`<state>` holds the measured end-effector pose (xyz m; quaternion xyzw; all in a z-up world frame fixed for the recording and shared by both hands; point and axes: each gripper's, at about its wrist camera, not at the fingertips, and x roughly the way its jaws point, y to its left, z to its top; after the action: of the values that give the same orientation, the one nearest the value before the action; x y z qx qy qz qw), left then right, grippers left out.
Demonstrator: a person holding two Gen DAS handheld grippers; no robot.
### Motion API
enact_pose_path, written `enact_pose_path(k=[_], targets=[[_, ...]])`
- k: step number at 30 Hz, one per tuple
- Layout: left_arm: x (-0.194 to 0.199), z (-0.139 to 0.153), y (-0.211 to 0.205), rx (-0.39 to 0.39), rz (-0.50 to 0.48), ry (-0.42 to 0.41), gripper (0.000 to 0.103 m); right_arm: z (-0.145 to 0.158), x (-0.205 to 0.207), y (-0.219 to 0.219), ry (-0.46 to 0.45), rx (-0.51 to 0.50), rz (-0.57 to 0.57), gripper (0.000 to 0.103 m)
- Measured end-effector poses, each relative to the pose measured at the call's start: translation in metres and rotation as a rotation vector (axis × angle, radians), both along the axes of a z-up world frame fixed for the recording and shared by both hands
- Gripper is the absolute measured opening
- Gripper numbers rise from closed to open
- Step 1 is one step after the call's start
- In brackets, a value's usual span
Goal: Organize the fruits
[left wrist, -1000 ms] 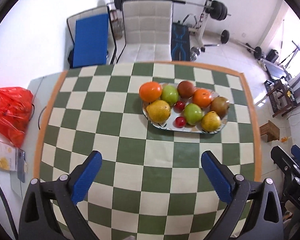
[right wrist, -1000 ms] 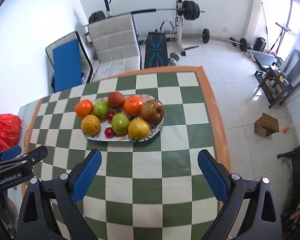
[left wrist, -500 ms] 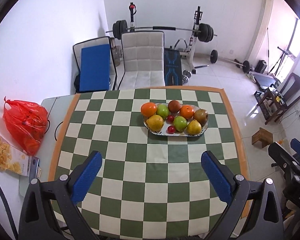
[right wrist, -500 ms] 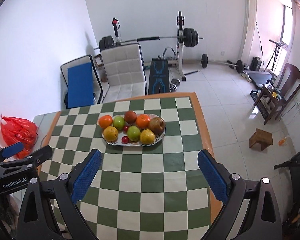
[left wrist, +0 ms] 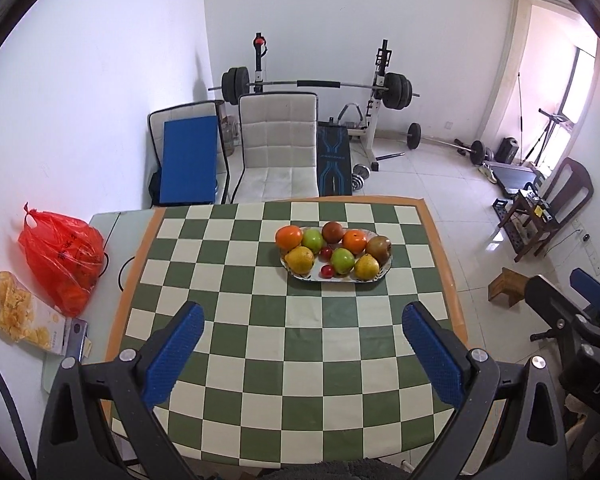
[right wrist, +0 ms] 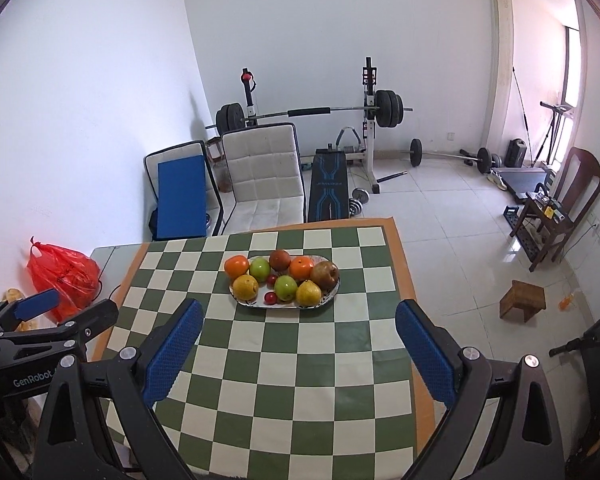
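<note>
Fruit all sits on one oval plate (left wrist: 384, 274) toward the far side of the green-and-cream checkered table (left wrist: 260, 344), well apart from both grippers. Left gripper (left wrist: 302, 340) jaws wide, holding nothing; right gripper (right wrist: 299, 338) jaws wide too, nothing between them, both hanging above the near half of the table.

On the plate: orange (left wrist: 288, 237) at far left, green apple (left wrist: 313, 239) touching it, reddish-brown round fruit (left wrist: 332, 231) at the back, second orange (left wrist: 355, 241), brown pear (left wrist: 378, 249) at right end. Front row: yellow pear (left wrist: 299, 259), second green apple (left wrist: 343, 260), another yellow pear (left wrist: 366, 266). Two small red fruits (left wrist: 327, 270) wedged in the gaps; kind unclear.

Handling, as a judgement: fruits look firm, moderately heavy, smooth-skinned and round, so they likely roll or slip under a pinch. Take them across the widest middle, jaws level. Pears are better gripped on the fat lower body, not the neck. Pieces are packed touching, so the outer ones (orange at left end, brown pear at right) give cleanest finger room. Small red ones look soft, easy to bruise; light squeeze. Plate looks ceramic; avoid knocking the rim.
</note>
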<state>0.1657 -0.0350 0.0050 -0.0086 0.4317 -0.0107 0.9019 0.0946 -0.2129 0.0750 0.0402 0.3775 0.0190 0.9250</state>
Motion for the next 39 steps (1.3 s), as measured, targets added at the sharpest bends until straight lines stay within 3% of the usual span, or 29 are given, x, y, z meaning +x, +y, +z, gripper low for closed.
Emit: enact_pose_path(k=[8,17,39], targets=[[0.004,-0.003,-0.001,0.012,-0.004,0.005,0.101,0.005,-0.006,0.001,0.014,0.01,-0.006,0.099],[0.029,-0.021,0.002,0.024,0.022,0.013,0.102,-0.017,0.023,-0.003,0.031,0.013,-0.029,0.102],[0.119,-0.103,-0.003,0.088,0.047,0.059,0.103,-0.127,0.149,-0.009,0.104,-0.063,-0.073,0.102]])
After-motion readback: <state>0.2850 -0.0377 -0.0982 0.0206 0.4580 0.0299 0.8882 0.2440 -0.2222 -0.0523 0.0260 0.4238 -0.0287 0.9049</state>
